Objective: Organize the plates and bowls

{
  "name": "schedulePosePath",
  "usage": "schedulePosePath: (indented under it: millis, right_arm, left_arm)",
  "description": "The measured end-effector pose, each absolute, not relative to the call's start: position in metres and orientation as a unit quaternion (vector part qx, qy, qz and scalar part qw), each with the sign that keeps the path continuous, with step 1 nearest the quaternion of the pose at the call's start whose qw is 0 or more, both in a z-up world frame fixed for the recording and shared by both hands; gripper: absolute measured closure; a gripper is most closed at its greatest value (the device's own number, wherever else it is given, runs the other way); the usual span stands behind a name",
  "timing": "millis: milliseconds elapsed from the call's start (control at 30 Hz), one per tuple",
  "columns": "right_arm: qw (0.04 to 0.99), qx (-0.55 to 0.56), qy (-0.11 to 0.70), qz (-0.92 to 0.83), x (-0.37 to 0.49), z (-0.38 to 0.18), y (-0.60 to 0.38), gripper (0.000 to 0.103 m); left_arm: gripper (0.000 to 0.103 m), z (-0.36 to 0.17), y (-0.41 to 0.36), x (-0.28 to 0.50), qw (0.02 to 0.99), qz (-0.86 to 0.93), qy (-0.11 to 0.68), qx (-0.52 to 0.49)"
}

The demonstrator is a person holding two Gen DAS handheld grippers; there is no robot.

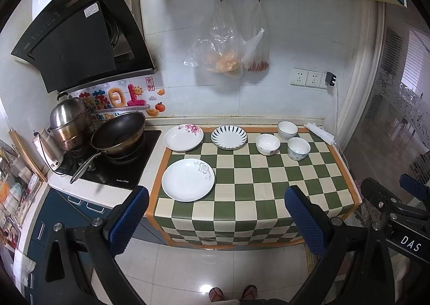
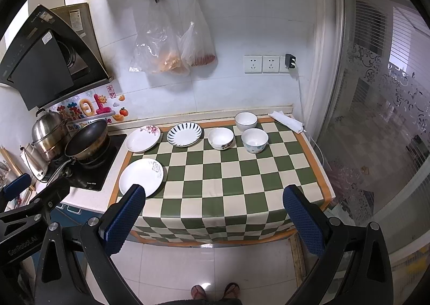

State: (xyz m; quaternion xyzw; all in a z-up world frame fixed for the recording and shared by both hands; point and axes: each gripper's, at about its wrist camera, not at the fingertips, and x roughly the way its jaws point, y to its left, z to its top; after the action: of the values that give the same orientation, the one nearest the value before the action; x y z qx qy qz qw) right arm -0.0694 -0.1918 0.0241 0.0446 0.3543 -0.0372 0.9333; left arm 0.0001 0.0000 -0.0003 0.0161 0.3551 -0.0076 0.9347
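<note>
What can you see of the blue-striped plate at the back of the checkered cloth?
The blue-striped plate is round, shallow and glossy, ceramic by its look: a white centre with dark blue strokes radiating across the rim. It lies flat, right side up and empty, in the back row on the checkered cloth, between the pink-flowered plate and the bowls. Nothing touches it.

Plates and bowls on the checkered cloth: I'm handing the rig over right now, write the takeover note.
Left claw: open, empty, held back off the counter's front edge.
Right claw: open, empty, likewise held back.
Plates: grey-flower plate front left; pink-flower plate and blue-striped plate in the back row.
Bowls: floral-base bowl, blue-patterned bowl, plain white bowl at back right.
Done: nothing; all six lie apart, unstacked.
Left: gather plates together, and bowls together.
</note>
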Motion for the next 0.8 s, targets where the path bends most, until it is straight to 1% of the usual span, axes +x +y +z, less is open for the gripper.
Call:
schedulePosePath:
  millis: [300, 800]
  right_arm:
    - [0.935, 0.046, 0.35, -0.041, -0.072, 0.034, -0.197, 0.0]
    - [0.937, 0.051, 0.344, -0.044, -0.071, 0.037, -0.201, 0.0]
  left_arm:
    - [0.0, 0.013, -0.001, 0.002, 0.935, -0.014, 0.353, 0.013]
    - [0.0, 0.013, -0.002, 0.006, 0.939, -0.009, 0.345, 0.009]
